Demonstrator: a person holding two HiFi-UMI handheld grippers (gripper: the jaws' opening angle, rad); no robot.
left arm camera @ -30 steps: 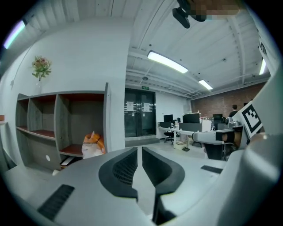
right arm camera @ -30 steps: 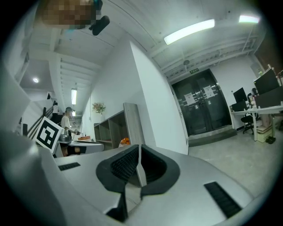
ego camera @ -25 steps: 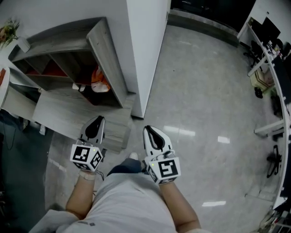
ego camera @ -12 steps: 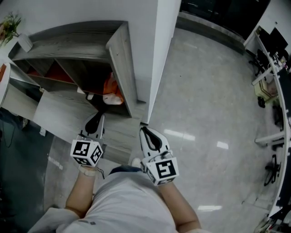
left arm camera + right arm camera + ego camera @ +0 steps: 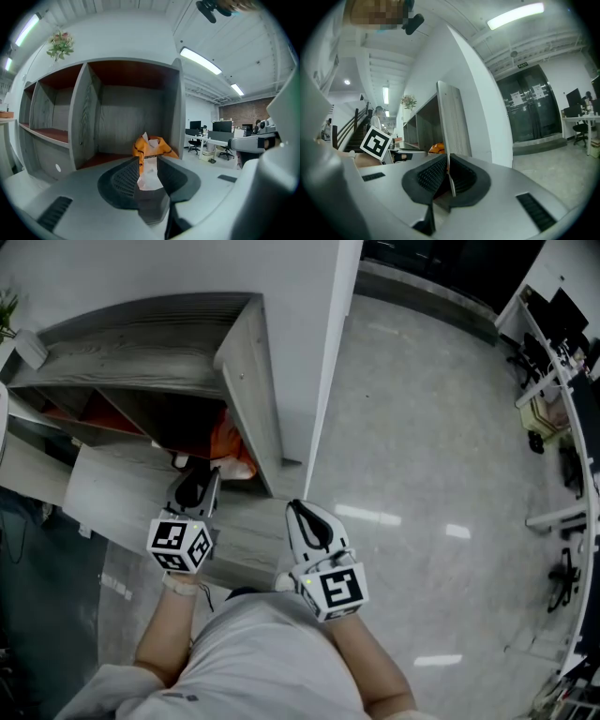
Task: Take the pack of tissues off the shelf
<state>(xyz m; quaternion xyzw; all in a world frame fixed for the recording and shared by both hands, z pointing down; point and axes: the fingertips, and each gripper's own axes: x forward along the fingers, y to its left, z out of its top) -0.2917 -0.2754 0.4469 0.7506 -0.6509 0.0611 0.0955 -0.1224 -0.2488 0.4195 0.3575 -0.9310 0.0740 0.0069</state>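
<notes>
The pack of tissues (image 5: 231,444) is orange with white tissue showing, and it lies in the right-hand compartment of the grey wooden shelf (image 5: 246,381). In the left gripper view the pack (image 5: 152,146) sits straight ahead, seen through the narrow gap between the jaws. My left gripper (image 5: 195,487) points at it from just in front of the compartment; its jaws (image 5: 149,164) stand a little apart with nothing gripped. My right gripper (image 5: 315,525) hangs lower right beside the shelf's end panel (image 5: 452,126), its jaws (image 5: 448,165) shut and empty.
A white pillar (image 5: 323,343) stands right against the shelf's right side. A lower grey ledge (image 5: 122,493) juts out under the compartments. Shiny grey floor (image 5: 422,446) spreads to the right, with desks and chairs (image 5: 562,352) at the far right edge.
The person has stepped nearer the shelf. My left gripper has moved forward to the mouth of the compartment with the pack. My right gripper has kept its place near the body.
</notes>
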